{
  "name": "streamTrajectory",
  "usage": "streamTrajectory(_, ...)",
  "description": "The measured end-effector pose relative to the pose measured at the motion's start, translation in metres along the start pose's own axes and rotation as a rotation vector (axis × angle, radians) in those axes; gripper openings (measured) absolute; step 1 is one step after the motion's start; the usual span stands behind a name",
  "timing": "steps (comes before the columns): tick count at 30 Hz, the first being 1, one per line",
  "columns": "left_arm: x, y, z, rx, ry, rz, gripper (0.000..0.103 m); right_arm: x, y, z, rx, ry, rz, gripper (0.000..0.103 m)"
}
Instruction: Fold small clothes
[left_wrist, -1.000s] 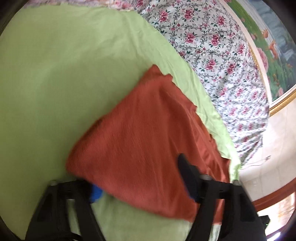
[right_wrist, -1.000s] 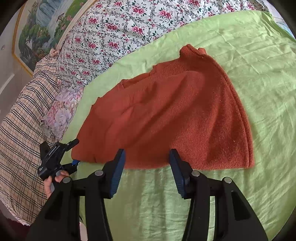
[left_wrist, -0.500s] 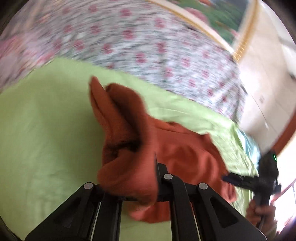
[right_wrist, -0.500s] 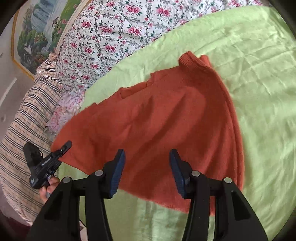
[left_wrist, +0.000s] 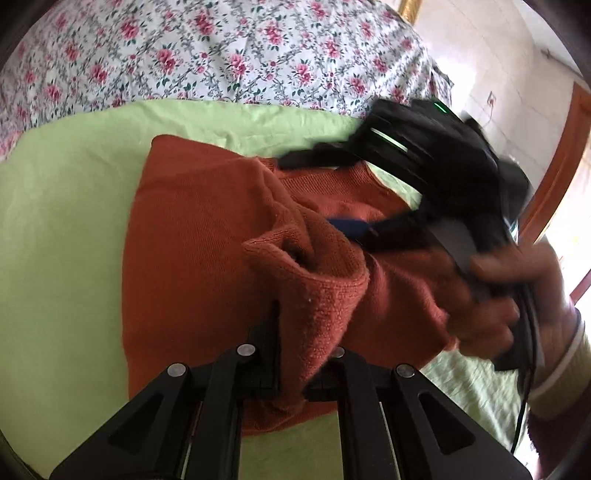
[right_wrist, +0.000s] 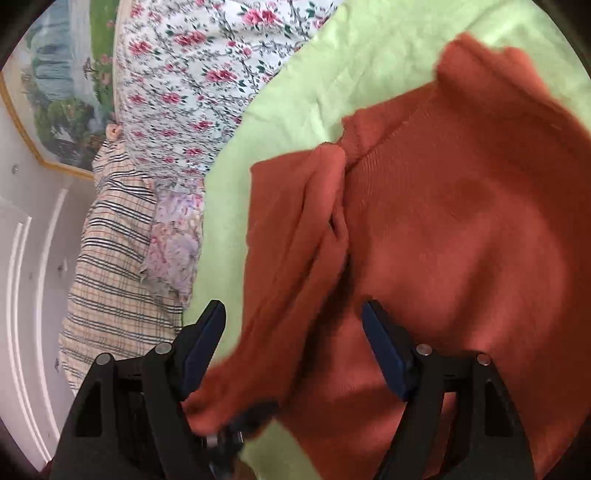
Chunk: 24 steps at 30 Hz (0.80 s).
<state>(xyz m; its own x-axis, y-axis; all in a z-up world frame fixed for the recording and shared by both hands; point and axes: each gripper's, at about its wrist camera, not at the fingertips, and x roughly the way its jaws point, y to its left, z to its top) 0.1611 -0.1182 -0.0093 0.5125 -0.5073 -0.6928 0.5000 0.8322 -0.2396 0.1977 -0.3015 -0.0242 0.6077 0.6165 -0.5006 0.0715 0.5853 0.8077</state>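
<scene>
Pinching a bunched corner of the rust-orange knit garment (left_wrist: 192, 236), the left gripper (left_wrist: 291, 373) is being seen nearest in its own wrist view, its jaws pressed together on the cloth so that a thick fold is being held up between the black fingers (left_wrist: 266, 347). In the right wrist view the right gripper (right_wrist: 291, 354) is being shown with its jaws opening, the blue pads (right_wrist: 384, 354) standing well apart; a loose flap of the same garment (right_wrist: 461, 240) is lying between them and below them without being pressed by either pad.

Just past the left gripper's fold, the rest of the garment is being spread flat on the light green sheet (left_wrist: 66, 229), its far edge lying near the sheet's border. To the right in the left wrist view, the right gripper (left_wrist: 354, 192) is being held over the garment by a person's hand (left_wrist: 495, 295), one blue-padded finger resting over the cloth; a pale cuffed sleeve (left_wrist: 561, 354) is being seen at the frame's edge.

Farther off, a white quilt with pink flowers (left_wrist: 221, 55) is being shown lying beyond the green sheet. In the right wrist view a plaid cloth (right_wrist: 110, 266) is being seen beside that quilt, and behind it a framed landscape picture (right_wrist: 62, 92) is hanging on the wall.
</scene>
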Motion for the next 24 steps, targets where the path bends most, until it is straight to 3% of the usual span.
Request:
streamTrajectory(3, -0.001, 0.0, 0.0, -0.009, -0.006, -0.009, 0.006, 0.025, 0.011, 0.019, -0.031, 0.012, -0.023, 0.075)
streamTrajectory(5, -0.005, 0.001, 0.0, -0.011, -0.013, -0.002, 0.006, 0.04, 0.015, 0.029, -0.039, 0.035, -0.076, 0.045)
streamTrajectory(6, -0.008, 0.0, 0.002, -0.01, -0.015, -0.003, 0.006, 0.047, 0.017, 0.033, -0.046, 0.047, -0.105, 0.02)
streamTrajectory(9, -0.02, -0.013, 0.019, 0.002, -0.047, -0.041, 0.006, 0.046, 0.03, 0.043, -0.097, 0.036, -0.106, 0.018)
streamTrajectory(13, -0.019, -0.049, 0.035, 0.022, -0.062, -0.135, 0.006, -0.007, 0.061, 0.05, -0.23, -0.064, -0.094, 0.017)
streamTrajectory(16, -0.001, -0.081, 0.036, 0.04, -0.037, -0.177, 0.006, -0.042, 0.061, 0.05, -0.295, -0.104, -0.147, 0.017)
streamTrajectory(20, 0.036, -0.108, 0.027, 0.047, 0.044, -0.198, 0.006, -0.069, 0.023, 0.052, -0.266, -0.097, -0.259, 0.017)
streamTrajectory(24, 0.049, -0.121, 0.024, 0.059, 0.073, -0.195, 0.007, -0.078, -0.018, 0.052, -0.217, -0.074, -0.322, 0.017)
